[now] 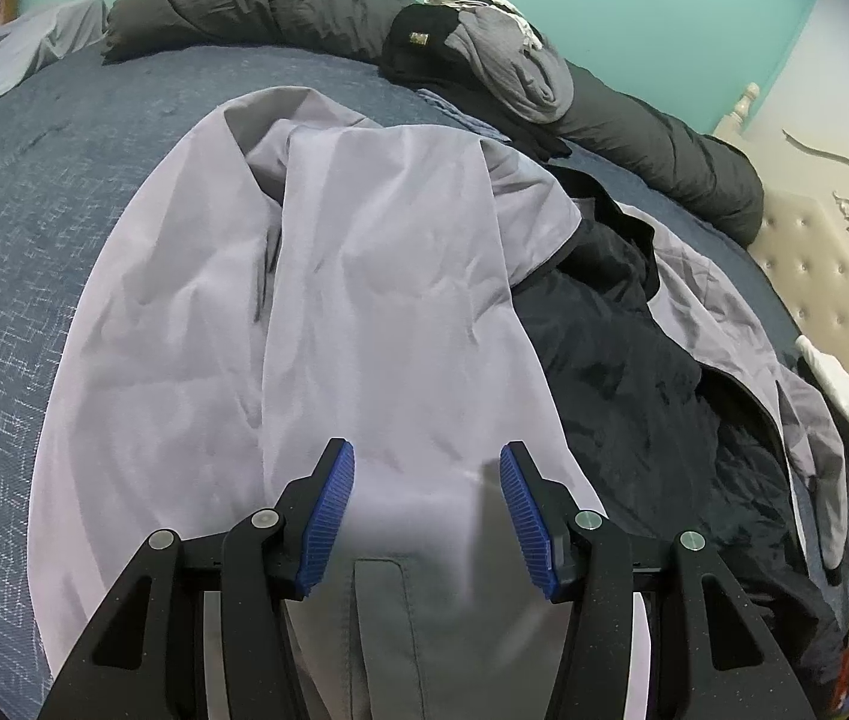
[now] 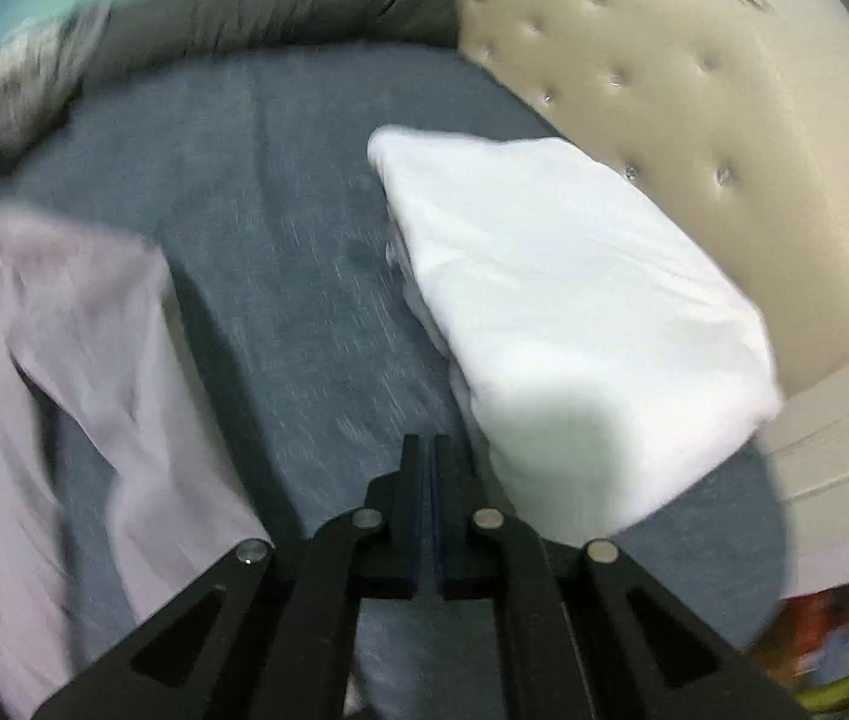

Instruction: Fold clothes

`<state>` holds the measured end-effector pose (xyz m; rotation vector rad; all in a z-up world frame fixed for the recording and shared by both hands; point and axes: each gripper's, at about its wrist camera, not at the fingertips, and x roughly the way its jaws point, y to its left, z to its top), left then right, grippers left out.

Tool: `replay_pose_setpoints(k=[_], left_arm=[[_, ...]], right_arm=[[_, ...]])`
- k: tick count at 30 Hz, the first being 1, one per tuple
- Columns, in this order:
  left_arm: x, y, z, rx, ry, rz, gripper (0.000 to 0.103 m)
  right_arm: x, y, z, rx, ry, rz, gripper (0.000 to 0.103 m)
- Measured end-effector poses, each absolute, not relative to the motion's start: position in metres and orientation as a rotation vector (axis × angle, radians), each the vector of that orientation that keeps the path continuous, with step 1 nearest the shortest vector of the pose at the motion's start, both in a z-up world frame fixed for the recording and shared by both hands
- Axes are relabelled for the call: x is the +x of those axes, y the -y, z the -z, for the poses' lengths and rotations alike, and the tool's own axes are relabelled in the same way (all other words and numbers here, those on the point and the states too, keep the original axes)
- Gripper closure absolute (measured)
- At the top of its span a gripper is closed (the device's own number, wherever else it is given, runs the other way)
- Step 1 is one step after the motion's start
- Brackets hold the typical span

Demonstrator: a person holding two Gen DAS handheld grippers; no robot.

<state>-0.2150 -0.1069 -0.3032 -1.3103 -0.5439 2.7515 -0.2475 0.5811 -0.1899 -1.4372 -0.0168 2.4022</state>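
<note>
Two grippers hang over the bed [image 1: 34, 192]: left gripper [image 1: 427, 504] jaws apart above the lilac jacket [image 1: 364, 276], right gripper [image 2: 427, 480] jaws together, seemingly empty, near a white pillow [image 2: 574, 300].

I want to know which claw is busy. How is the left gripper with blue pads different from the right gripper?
The left gripper has its jaws apart, while the right gripper is shut with nothing between its fingers. The left one hangs over the pale lilac-grey jacket; the right one points at bare blue bedspread beside a white pillow. Both have black fingers.
</note>
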Motion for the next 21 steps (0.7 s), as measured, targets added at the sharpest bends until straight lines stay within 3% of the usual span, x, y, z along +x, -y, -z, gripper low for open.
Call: replay_pose_setpoints(k=[2, 3, 5, 7, 9, 15, 17, 19, 21], left_arm=[[-0.215, 0.108, 0.303, -1.311, 0.546, -2.751, 0.048], [-0.215, 0.107, 0.304, -1.311, 0.546, -2.751, 0.048], [-0.216, 0.106, 0.304, -1.312, 0.542, -2.748, 0.048], [-0.215, 0.105, 0.304, -1.312, 0.538, -2.746, 0.048], [-0.215, 0.105, 0.304, -1.309, 0.541, -2.747, 0.048], [-0.214, 0.107, 0.304, -1.309, 0.546, -2.748, 0.048], [-0.214, 0.107, 0.304, -1.309, 0.544, -2.749, 0.048], [-0.214, 0.107, 0.305, -1.31, 0.544, -2.749, 0.048], [-0.214, 0.107, 0.305, -1.312, 0.543, -2.75, 0.048]], right_arm=[[-0.244, -0.58, 0.19, -1.421, -0.121, -2.481, 0.1], [-0.243, -0.572, 0.197, -1.459, -0.109, -2.503, 0.095], [-0.24, -0.56, 0.212, -1.516, -0.096, -2.537, 0.078], [-0.236, -0.552, 0.227, -1.559, -0.093, -2.562, 0.047], [-0.231, -0.552, 0.243, -1.602, -0.149, -2.556, 0.041], [-0.219, -0.558, 0.284, -1.75, -0.257, -2.515, 0.04], [-0.215, -0.562, 0.291, -1.752, -0.328, -2.535, 0.048], [-0.212, -0.562, 0.296, -1.765, -0.343, -2.557, 0.066], [-0.209, -0.561, 0.299, -1.77, -0.33, -2.575, 0.078]])
